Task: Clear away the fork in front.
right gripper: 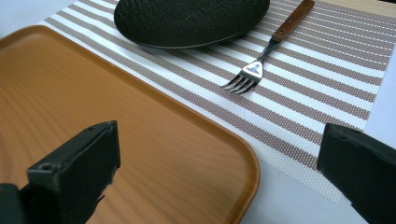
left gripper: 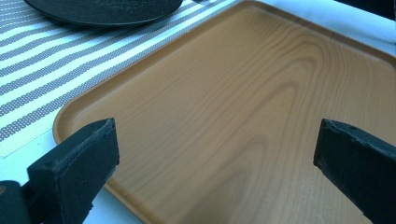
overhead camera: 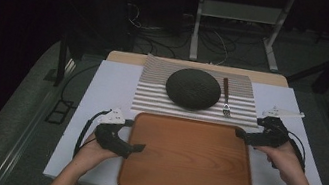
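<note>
Black jaws of my left gripper (left gripper: pixel 215 163) stand wide apart and empty, hovering over the near left part of the flat orange-brown wooden tray (left gripper: pixel 261 93) with rounded corners. Seen from above, that left gripper (overhead camera: pixel 135 146) reaches in over the tray's left edge, while my right gripper (overhead camera: pixel 241 134) hangs at the tray's far right corner, its jaws likewise spread and holding nothing. Between the right gripper's jaws I see that rounded tray corner (right gripper: pixel 187 154) and bare white tabletop (right gripper: pixel 289 205) beside it.

Beyond the tray's far edge lies a brown-and-white striped woven placemat (overhead camera: pixel 152 93), touching or just beside the tray. On it rests a round, dark, rough-textured plate (overhead camera: pixel 193 89), and just to the plate's right lies a metal fork with a wooden handle (overhead camera: pixel 226 98), tines pointing toward the tray. Nothing lies on the tray itself. The plate and fork sit well apart from both grippers, with only the tray rim between.
</note>
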The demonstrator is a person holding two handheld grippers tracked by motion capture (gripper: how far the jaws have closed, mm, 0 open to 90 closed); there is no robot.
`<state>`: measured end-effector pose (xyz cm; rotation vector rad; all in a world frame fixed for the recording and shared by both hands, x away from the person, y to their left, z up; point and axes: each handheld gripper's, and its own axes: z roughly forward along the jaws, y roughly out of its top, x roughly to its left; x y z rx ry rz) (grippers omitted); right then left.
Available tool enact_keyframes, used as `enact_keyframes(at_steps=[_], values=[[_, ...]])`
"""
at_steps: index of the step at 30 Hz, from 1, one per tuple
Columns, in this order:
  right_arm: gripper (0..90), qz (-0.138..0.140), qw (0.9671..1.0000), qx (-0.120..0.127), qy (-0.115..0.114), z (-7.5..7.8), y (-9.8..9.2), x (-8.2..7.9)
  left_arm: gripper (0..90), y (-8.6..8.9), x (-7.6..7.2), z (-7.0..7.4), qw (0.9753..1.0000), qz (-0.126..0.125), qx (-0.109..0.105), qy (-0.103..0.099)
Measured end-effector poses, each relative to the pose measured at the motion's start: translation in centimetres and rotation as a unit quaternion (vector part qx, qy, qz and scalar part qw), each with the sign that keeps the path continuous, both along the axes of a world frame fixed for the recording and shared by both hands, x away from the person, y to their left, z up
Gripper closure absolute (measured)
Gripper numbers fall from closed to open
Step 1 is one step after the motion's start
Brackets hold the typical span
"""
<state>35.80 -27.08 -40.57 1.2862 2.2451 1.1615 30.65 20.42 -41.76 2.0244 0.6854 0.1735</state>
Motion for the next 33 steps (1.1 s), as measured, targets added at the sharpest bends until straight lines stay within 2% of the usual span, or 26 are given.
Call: enact_keyframes(at_steps=[14, 18, 27, 30, 33], values=[[0.0, -0.010, 0.9999, -0.006, 0.006, 0.1, 0.6, 2.5, 0.0, 0.1, 0.0, 0.0, 1.0000, 0.001, -0.003, -0.001], [0.0, -0.016, 0.9998, -0.001, 0.011, 0.0, 0.7, 3.4, 0.0, 0.1, 0.0, 0.1, 1.0000, 0.003, -0.006, -0.002], [0.0, -0.024, 0.9994, -0.013, 0.023, 0.1, 1.3, 5.6, 0.0, 0.2, 0.0, 0.1, 1.0000, 0.005, -0.006, -0.003], [6.3, -0.032, 0.9988, -0.019, 0.031, 0.3, 1.5, 6.7, 0.0, 0.1, 0.0, 0.1, 1.0000, 0.004, -0.002, -0.006], [8.2, -0.036, 0.9983, -0.026, 0.038, 0.2, 1.6, 7.4, 0.0, 0.1, -0.1, 0.1, 1.0000, 0.004, -0.003, -0.007]])
